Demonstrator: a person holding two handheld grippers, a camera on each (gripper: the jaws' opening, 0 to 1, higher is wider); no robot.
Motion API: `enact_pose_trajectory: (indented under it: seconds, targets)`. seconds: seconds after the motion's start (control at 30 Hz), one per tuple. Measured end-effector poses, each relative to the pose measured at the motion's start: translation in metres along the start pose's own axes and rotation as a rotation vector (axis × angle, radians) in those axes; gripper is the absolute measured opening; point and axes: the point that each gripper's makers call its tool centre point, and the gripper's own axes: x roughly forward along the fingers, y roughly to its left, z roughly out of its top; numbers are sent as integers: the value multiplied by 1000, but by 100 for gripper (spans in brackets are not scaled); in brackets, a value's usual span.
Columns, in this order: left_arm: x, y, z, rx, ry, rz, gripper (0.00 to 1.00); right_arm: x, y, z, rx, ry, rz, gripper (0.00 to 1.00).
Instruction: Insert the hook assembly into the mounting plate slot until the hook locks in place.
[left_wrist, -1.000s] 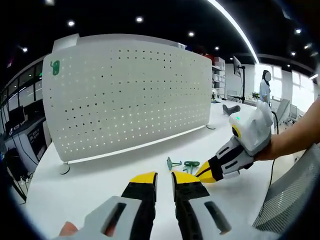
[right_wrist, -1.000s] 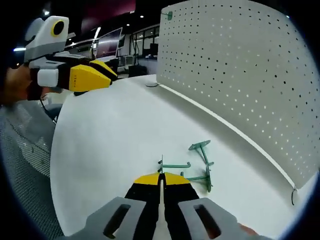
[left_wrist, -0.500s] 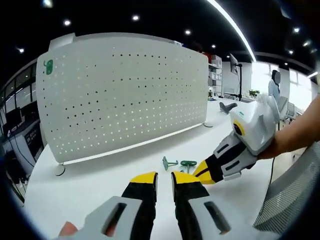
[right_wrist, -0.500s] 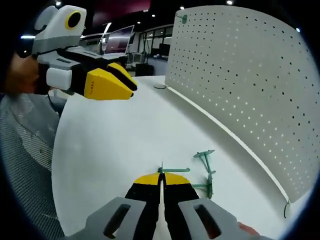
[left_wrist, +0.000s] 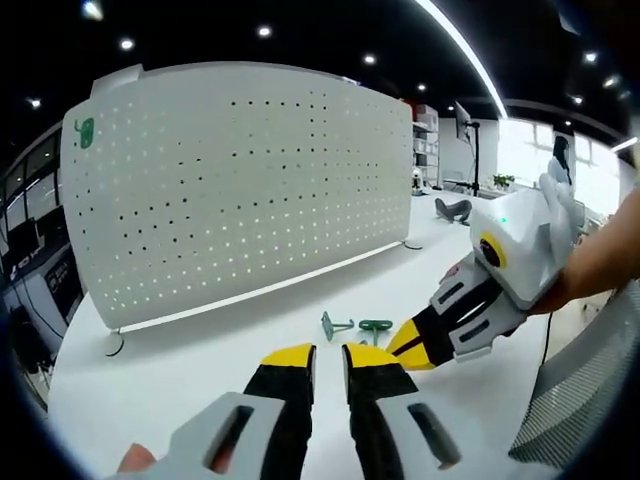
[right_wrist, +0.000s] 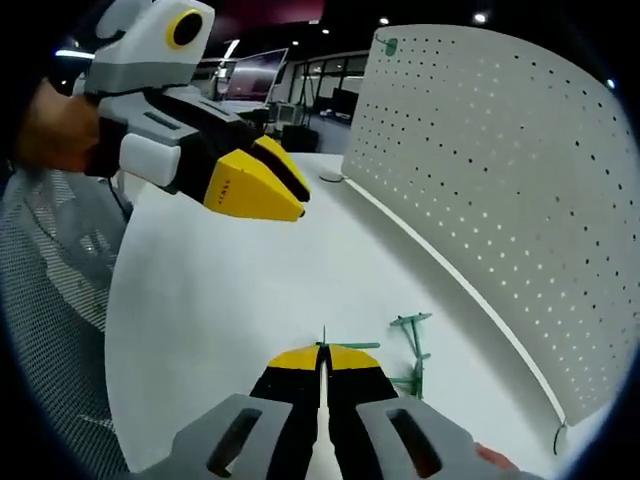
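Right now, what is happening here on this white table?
A person holds a gripper in each hand above a white table. The right gripper, jaws shut, sits at the near end of one of two green hooks lying on the table; whether it grips it is unclear. The left gripper, jaws slightly apart, holds nothing. The pegboard stands behind, one green hook already mounted on it.

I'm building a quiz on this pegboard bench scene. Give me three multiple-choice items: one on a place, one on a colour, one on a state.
1. The loose hooks lie:
A. on the white table
B. hung on the pegboard
C. on the chair

2. The hooks are:
A. red
B. green
C. black

3. The right tool's jaws are:
A. wide open
B. shut
C. holding a cup

Key:
1. A, the hooks rest on the table before the pegboard.
2. B, they are green.
3. B, the right tool shows no gap.
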Motion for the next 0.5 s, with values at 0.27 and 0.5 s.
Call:
enact_pose_trajectory:
  seconds: [0.27,0.5]
  targets:
    - [6,-2,0,4,18,-22,11,-3,7,13,-142,-1,-8,0]
    - [13,-4,4,17,39,-42,11,-4,8,22,-237,3,-31,0]
